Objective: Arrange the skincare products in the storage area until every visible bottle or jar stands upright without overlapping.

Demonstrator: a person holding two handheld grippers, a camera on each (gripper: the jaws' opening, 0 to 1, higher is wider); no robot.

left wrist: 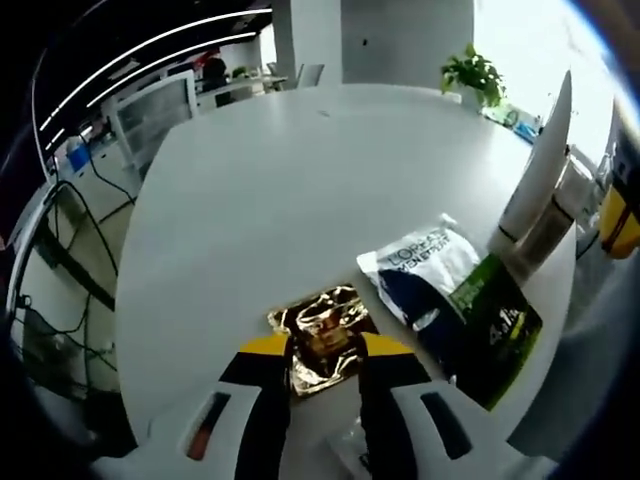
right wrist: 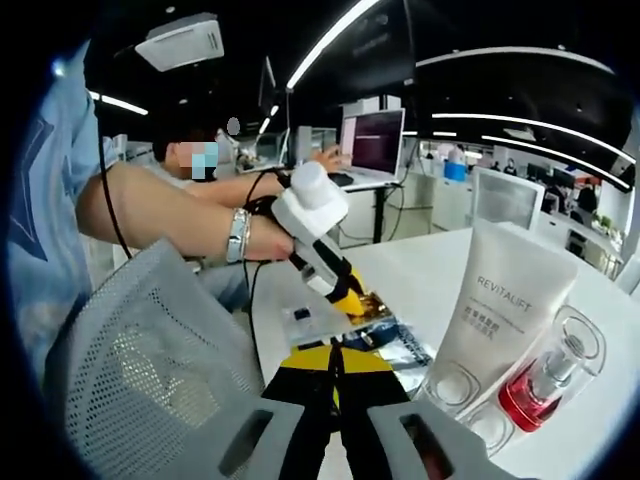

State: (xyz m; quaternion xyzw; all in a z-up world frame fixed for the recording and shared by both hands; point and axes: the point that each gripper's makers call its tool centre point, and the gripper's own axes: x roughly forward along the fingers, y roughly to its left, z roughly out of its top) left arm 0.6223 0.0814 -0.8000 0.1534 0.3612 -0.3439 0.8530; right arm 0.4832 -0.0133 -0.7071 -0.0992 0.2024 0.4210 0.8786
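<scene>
Jaws of our left gripper [left wrist: 325, 375] stand apart with a gold foil sachet [left wrist: 322, 340] lying flat on the white table [left wrist: 280, 180] between their tips; we cannot tell whether they touch it. To its right lie two more flat packets, one white and dark blue L'Oreal sachet [left wrist: 420, 275] and one green and black sachet [left wrist: 492, 325], their long axes running away from the gripper toward the upper right, the green one partly over the blue one. Beyond them one white tube [left wrist: 535, 170] stands upright on its cap.

In the right gripper view, our right gripper [right wrist: 335, 375] has its jaws pressed together with nothing between them. Just right of it we count one white Revitalift tube [right wrist: 505, 300] upright on its clear cap and one clear bottle with red liquid [right wrist: 550, 375] beside it. Ahead, the left gripper [right wrist: 352, 300], held in a hand [right wrist: 270, 235], angles down onto the gold sachet [right wrist: 372, 303].
</scene>
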